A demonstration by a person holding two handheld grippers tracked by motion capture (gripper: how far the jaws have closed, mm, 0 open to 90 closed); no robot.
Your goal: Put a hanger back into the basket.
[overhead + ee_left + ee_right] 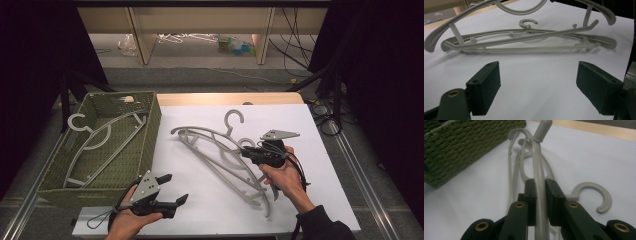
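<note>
Grey plastic hangers, 2 of them stacked on the white sheet [200, 210] covering the table, roughly centre of the high view. Top hanger [210, 145] is the one being worked: right gripper [250, 153] has its jaws pressed together on the hanger's arm, pinching it tight, pads on both sides of the grey bar in the right gripper view [539, 185]. It's tilted up off the sheet on that side, far end towards 10 o'clock. Bottom hanger [235, 182] lies flat under it, its hook [594, 196] sticking out at approx 3 o'clock of the jaws in the right gripper view.

Left gripper [172, 190] sits at about 7 o'clock from the hangers, well apart from them, near the table's front edge. Jaws spread wide, nothing between them, just bare sheet; both hangers lie across the far side at 12 o'clock in the left gripper view.

Green woven basket [150, 130] at 9 o'clock of the pile, just beside the sheet's left edge, w/ another grey hanger [100, 140] lying inside it.
</note>
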